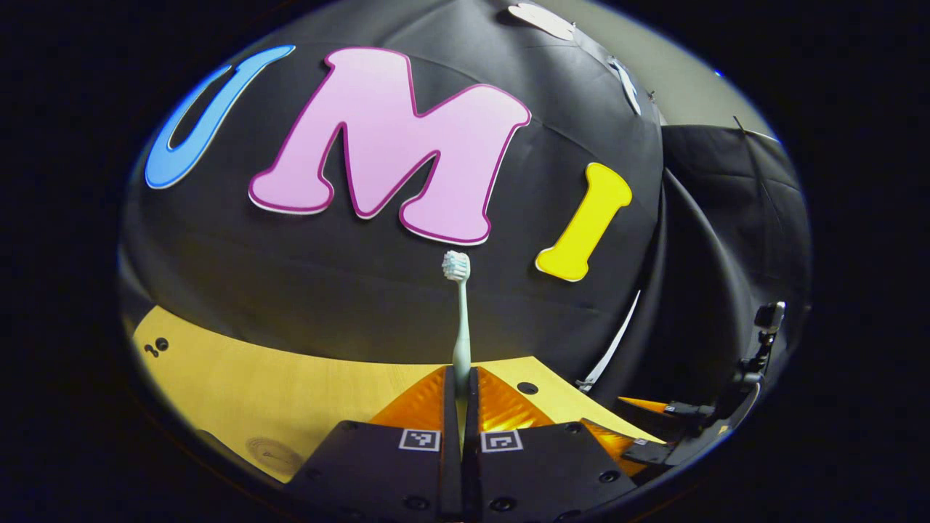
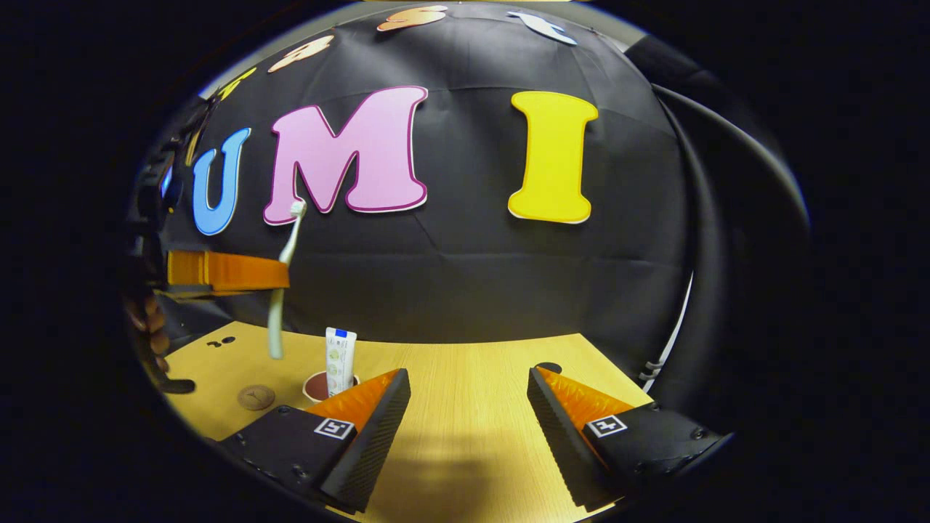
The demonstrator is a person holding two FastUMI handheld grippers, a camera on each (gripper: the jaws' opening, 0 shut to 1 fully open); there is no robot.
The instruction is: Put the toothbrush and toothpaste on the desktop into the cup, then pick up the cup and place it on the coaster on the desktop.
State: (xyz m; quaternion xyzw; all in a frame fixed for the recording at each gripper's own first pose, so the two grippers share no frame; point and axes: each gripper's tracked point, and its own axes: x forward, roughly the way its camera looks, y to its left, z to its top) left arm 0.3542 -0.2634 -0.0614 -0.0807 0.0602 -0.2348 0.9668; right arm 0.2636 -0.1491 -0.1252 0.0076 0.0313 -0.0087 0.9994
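Toothbrush (image 1: 461, 319), slender, pale, bristles upward

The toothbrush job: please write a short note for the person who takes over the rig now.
Left gripper: fingers shut on the toothbrush, held upright in the air, head up.
Right gripper: open, empty, low over the desktop.
Toothpaste: already standing in the cup.
Coaster: bare, beside the cup.
Done: toothpaste in, toothbrush picked up.
Left: put the toothbrush into the cup, then place the cup on the coaster.
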